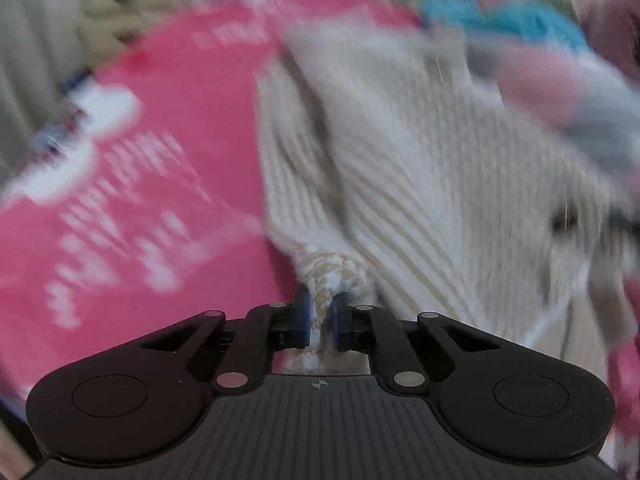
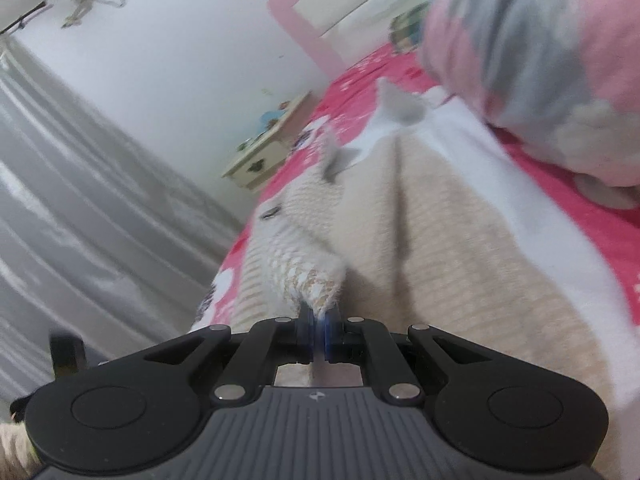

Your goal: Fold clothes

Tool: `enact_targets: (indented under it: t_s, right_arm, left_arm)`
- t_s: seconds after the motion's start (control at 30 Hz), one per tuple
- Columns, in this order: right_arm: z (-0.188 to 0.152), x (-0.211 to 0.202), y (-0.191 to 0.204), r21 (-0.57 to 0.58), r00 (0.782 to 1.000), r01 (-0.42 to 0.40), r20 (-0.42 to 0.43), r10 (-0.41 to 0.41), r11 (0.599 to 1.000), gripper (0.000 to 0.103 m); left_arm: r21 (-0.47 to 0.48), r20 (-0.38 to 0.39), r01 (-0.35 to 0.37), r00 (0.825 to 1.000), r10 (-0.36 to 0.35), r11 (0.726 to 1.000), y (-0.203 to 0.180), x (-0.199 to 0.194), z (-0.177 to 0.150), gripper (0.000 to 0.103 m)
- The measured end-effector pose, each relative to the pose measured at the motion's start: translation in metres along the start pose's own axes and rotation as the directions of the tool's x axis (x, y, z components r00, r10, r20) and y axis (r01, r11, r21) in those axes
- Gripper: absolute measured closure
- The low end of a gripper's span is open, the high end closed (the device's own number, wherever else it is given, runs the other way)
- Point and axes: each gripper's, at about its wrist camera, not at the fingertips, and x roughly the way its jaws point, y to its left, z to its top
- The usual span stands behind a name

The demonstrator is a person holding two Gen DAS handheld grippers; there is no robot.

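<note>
A cream ribbed knit sweater [image 1: 420,168] lies spread over a pink bedsheet with white print [image 1: 140,168]. My left gripper [image 1: 322,312] is shut on a bunched edge of the knit, which sticks out between its blue pads. In the right wrist view the same cream sweater [image 2: 440,248] stretches ahead, with a dark button [image 2: 269,213] on its left side. My right gripper [image 2: 318,320] is shut on another pinched fold of the knit. The left wrist view is blurred by motion.
A pink and grey patterned pillow or bundle [image 2: 540,52] lies at the right on the pink sheet [image 2: 580,216]. A cream bedside cabinet [image 2: 264,152] stands by the white wall. Grey curtains [image 2: 80,200] hang at the left. Teal fabric [image 1: 512,12] lies at the far right.
</note>
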Motion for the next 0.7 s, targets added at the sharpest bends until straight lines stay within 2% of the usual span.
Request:
enact_targets:
  t_s: [0.07, 0.13, 0.17, 0.23, 0.27, 0.4, 0.53, 0.57, 0.63, 0.67, 0.7]
  right_arm:
    - [-0.002, 0.007, 0.013, -0.009, 0.999, -0.039, -0.022, 0.039, 0.999, 0.097]
    - [-0.005, 0.015, 0.030, -0.020, 0.996, -0.080, -0.047, 0.079, 0.997, 0.097]
    - [-0.006, 0.020, 0.038, -0.024, 0.993, -0.101, -0.061, 0.100, 0.995, 0.097]
    - [-0.009, 0.031, 0.056, -0.028, 0.984, -0.149, -0.102, 0.145, 0.988, 0.097]
    - [-0.011, 0.037, 0.066, -0.031, 0.977, -0.176, -0.125, 0.171, 0.984, 0.097]
    - [-0.018, 0.069, 0.115, -0.027, 0.932, -0.309, -0.209, 0.297, 0.951, 0.097]
    - [-0.019, 0.100, 0.153, 0.017, 0.868, -0.438, -0.250, 0.428, 0.899, 0.097]
    - [-0.019, 0.106, 0.155, 0.030, 0.863, -0.448, -0.246, 0.441, 0.894, 0.097]
    - [-0.022, 0.116, 0.150, 0.054, 0.869, -0.431, -0.245, 0.430, 0.901, 0.097]
    - [-0.024, 0.118, 0.141, 0.053, 0.885, -0.393, -0.248, 0.394, 0.918, 0.097]
    - [-0.026, 0.121, 0.132, 0.052, 0.900, -0.355, -0.251, 0.356, 0.933, 0.097]
  left_arm:
    - [-0.072, 0.089, -0.047, 0.995, 0.053, 0.996, 0.026, -0.028, 0.021, 0.096]
    - [-0.157, 0.166, -0.101, 0.978, 0.127, 0.982, 0.054, -0.053, 0.047, 0.096]
    - [-0.201, 0.207, -0.127, 0.964, 0.169, 0.971, 0.069, -0.067, 0.060, 0.096]
    - [-0.292, 0.289, -0.173, 0.921, 0.259, 0.941, 0.099, -0.098, 0.088, 0.096]
    - [-0.320, 0.305, -0.202, 0.903, 0.303, 0.926, 0.110, -0.104, 0.099, 0.096]
    - [-0.374, 0.300, -0.343, 0.834, 0.463, 0.861, 0.141, -0.102, 0.134, 0.097]
    - [-0.427, 0.285, -0.471, 0.740, 0.609, 0.772, 0.173, -0.099, 0.169, 0.096]
    - [-0.440, 0.279, -0.500, 0.713, 0.643, 0.746, 0.180, -0.098, 0.178, 0.096]
    - [-0.464, 0.267, -0.555, 0.655, 0.707, 0.690, 0.196, -0.097, 0.195, 0.091]
    - [-0.445, 0.213, -0.601, 0.649, 0.730, 0.664, 0.205, -0.083, 0.198, 0.086]
    - [-0.422, 0.127, -0.640, 0.660, 0.740, 0.643, 0.213, -0.064, 0.193, 0.080]
